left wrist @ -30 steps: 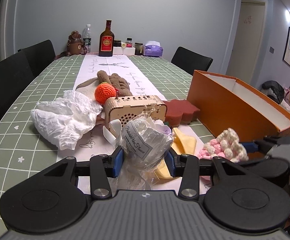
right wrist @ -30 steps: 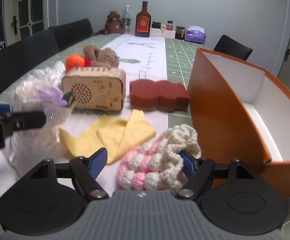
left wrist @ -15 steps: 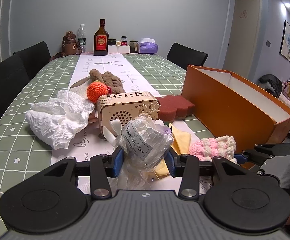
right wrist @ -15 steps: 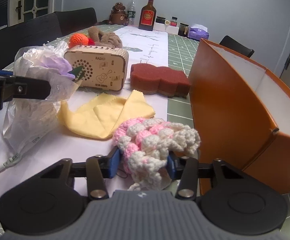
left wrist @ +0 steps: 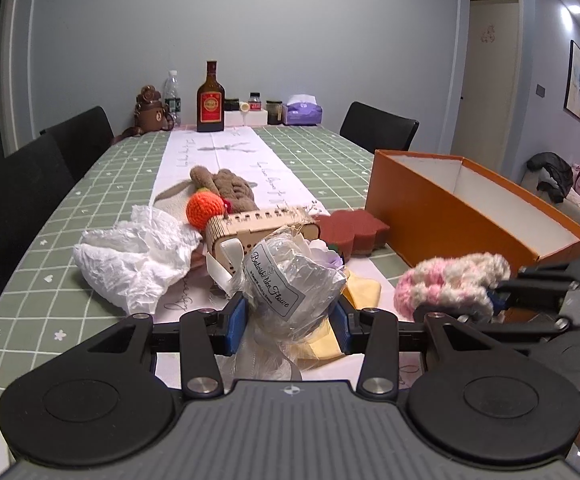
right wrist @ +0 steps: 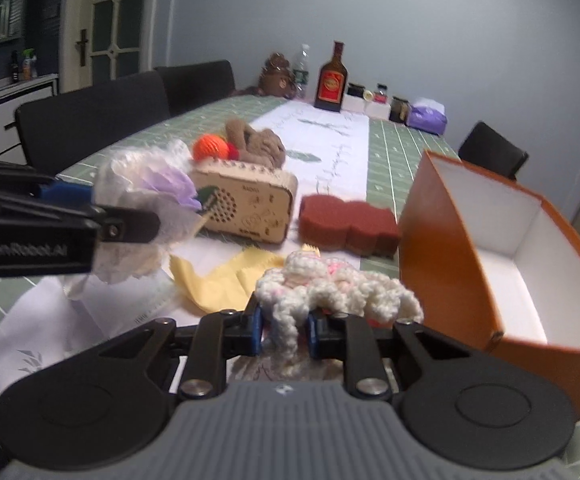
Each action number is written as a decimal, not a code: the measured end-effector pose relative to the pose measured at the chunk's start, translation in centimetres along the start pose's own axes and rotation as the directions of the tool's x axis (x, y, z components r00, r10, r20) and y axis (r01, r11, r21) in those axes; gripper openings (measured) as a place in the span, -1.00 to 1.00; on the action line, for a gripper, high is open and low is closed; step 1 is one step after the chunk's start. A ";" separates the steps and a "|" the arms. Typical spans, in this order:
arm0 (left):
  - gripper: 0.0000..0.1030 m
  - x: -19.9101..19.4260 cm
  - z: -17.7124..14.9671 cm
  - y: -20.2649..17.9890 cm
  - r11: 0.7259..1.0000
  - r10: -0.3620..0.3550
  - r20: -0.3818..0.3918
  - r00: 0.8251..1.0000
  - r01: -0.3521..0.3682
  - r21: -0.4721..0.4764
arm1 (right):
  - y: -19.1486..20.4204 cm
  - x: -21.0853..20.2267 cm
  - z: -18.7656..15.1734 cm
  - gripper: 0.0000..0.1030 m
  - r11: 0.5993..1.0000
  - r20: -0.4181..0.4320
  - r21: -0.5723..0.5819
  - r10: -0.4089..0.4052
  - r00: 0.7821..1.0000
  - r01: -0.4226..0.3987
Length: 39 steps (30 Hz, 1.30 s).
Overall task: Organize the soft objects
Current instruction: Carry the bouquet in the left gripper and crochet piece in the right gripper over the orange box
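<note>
My left gripper [left wrist: 290,322] is shut on a cellophane-wrapped flower bundle [left wrist: 290,280] with a printed label, held above the table; it also shows in the right wrist view [right wrist: 149,200]. My right gripper [right wrist: 283,330] is shut on a pink and white crochet piece [right wrist: 330,288], lifted off the table beside the open orange box [right wrist: 490,248]. In the left wrist view the crochet piece [left wrist: 450,284] hangs at the right, in front of the orange box [left wrist: 450,208].
On the table lie a yellow cloth [right wrist: 217,280], a dark red sponge [right wrist: 346,224], a wooden radio [right wrist: 245,204], an orange crochet ball [left wrist: 205,210], a brown plush toy [left wrist: 229,186] and crumpled white plastic [left wrist: 133,252]. Bottles and jars [left wrist: 209,100] stand at the far end. Black chairs line the sides.
My right gripper has closed tighter on the crochet piece and lifted it off the table. My left gripper has risen slightly, still holding the flower bundle.
</note>
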<state>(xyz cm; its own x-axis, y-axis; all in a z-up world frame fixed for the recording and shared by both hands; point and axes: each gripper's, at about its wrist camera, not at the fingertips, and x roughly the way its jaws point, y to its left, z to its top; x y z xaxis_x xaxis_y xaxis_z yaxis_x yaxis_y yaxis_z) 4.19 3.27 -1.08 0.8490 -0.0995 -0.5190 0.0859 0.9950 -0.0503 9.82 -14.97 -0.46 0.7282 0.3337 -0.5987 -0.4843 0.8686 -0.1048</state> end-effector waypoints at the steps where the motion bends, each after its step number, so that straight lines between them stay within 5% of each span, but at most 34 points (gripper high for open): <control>1: -0.04 -0.3 0.2 -0.2 1.000 0.005 0.006 1.000 -0.005 0.002 | -0.2 -0.5 0.4 -0.63 1.000 0.012 -0.009 0.009 1.000 -0.009; 8: -0.04 -1.7 2.8 -2.2 1.000 -0.007 0.056 0.998 0.006 0.016 | -3.0 -3.6 3.3 -0.63 0.997 0.080 -0.052 0.064 0.995 -0.060; 12: -0.04 -1.6 5.3 -3.4 0.996 -0.081 0.070 0.994 0.084 -0.035 | -5.7 -4.7 5.0 -0.62 0.996 0.085 -0.058 0.076 0.993 -0.071; 19: -0.04 0.7 10.2 -7.0 0.979 -0.196 0.064 0.979 0.199 -0.045 | -11.5 -5.4 7.1 -0.62 0.995 0.057 -0.099 -0.025 0.998 0.031; 27: -0.05 7.0 13.3 -13.8 0.937 -0.344 -0.176 0.922 0.348 -0.009 | -18.5 -4.1 7.2 -0.61 0.996 -0.151 -0.089 -0.036 0.988 0.022; 39: -0.04 14.5 13.2 -19.3 0.931 -0.356 -0.428 0.831 0.356 -0.082 | -26.0 1.2 5.0 -0.60 0.992 -0.458 -0.013 0.105 0.883 -0.124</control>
<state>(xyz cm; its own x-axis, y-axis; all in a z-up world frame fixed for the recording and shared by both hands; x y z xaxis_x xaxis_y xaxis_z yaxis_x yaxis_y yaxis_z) 21.74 -17.45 3.56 0.4513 -0.4358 -0.7787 0.3397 0.8908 -0.3017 25.75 -35.29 5.53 0.3705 0.2179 -0.9029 -0.5771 0.8157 -0.0399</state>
